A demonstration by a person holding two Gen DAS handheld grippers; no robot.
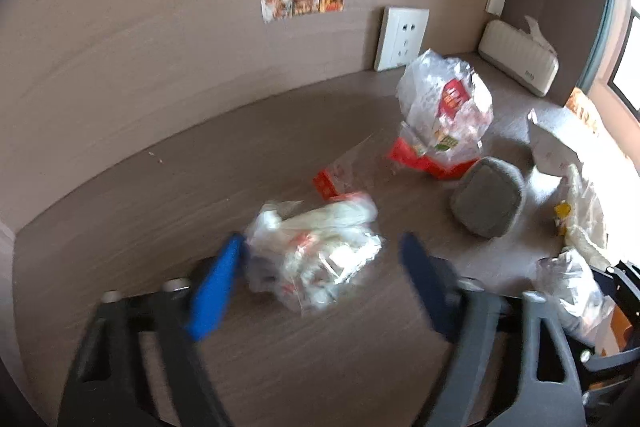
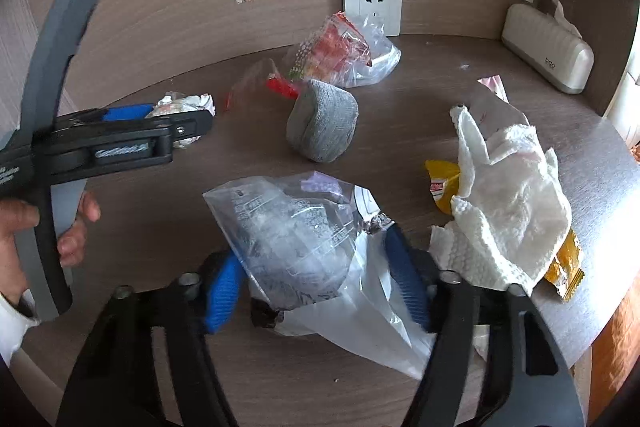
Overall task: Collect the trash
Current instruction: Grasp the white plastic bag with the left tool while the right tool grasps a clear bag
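In the left wrist view my left gripper (image 1: 320, 259) is open, its blue fingers either side of a crumpled white and clear wrapper (image 1: 316, 247) on the brown table (image 1: 140, 227). That wrapper also shows in the right wrist view (image 2: 184, 107), behind the left gripper (image 2: 160, 123). In the right wrist view my right gripper (image 2: 316, 279) is open around a clear plastic bag (image 2: 296, 239) lying on the table. A crumpled white paper towel (image 2: 508, 199) lies to its right over yellow wrappers (image 2: 440, 183).
A grey pouch (image 2: 324, 127) stands mid-table. A clear bag with red packaging (image 2: 344, 55) and a small red-edged wrapper (image 2: 256, 83) lie near the wall socket (image 2: 372, 7). A white tissue box (image 2: 548, 47) sits at the back right. The table edge (image 2: 600, 287) runs along the right.
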